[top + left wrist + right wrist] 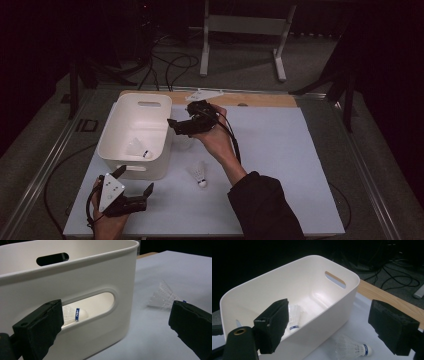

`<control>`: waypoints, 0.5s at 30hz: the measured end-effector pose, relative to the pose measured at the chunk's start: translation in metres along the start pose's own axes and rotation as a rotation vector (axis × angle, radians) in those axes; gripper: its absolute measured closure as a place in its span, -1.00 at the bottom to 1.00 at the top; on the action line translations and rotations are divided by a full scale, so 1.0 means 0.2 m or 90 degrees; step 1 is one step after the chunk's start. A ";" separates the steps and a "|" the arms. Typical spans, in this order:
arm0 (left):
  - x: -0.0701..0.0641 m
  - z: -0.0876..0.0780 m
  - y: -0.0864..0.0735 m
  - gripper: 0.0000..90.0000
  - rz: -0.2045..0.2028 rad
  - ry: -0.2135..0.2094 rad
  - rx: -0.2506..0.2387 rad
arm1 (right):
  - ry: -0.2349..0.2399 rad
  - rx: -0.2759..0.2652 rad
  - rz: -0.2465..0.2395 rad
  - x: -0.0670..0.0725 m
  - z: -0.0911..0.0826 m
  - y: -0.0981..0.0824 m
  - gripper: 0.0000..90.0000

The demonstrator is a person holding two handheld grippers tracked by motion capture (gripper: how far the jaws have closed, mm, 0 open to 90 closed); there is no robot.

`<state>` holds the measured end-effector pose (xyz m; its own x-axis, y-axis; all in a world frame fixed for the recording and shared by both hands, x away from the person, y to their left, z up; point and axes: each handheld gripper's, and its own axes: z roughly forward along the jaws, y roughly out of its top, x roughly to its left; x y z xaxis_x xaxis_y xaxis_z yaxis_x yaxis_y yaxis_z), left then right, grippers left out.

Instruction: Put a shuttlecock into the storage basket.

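While the fingers of the right gripper (176, 125) are spread wide with nothing between them, they are held over the right rim of the white plastic bin (120, 107), inside which one shuttlecock (137, 149) is seen lying. The left gripper (134, 190) is likewise held wide open and empty, just in front of the bin's near handle slot. A second shuttlecock (199, 174) is left lying on the table (280, 165) just right of the bin.
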<state>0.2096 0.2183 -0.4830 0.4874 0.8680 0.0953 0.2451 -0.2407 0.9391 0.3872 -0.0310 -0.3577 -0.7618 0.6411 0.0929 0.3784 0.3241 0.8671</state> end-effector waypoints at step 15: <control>0.00 0.00 0.00 -0.99 0.002 0.001 0.001 | -0.028 0.016 -0.016 -0.03 0.01 -0.02 -0.67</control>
<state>0.2099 0.2190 -0.4831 0.4868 0.8680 0.0982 0.2448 -0.2434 0.9385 0.3909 -0.0347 -0.3628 -0.7476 0.6623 0.0496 0.3730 0.3569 0.8564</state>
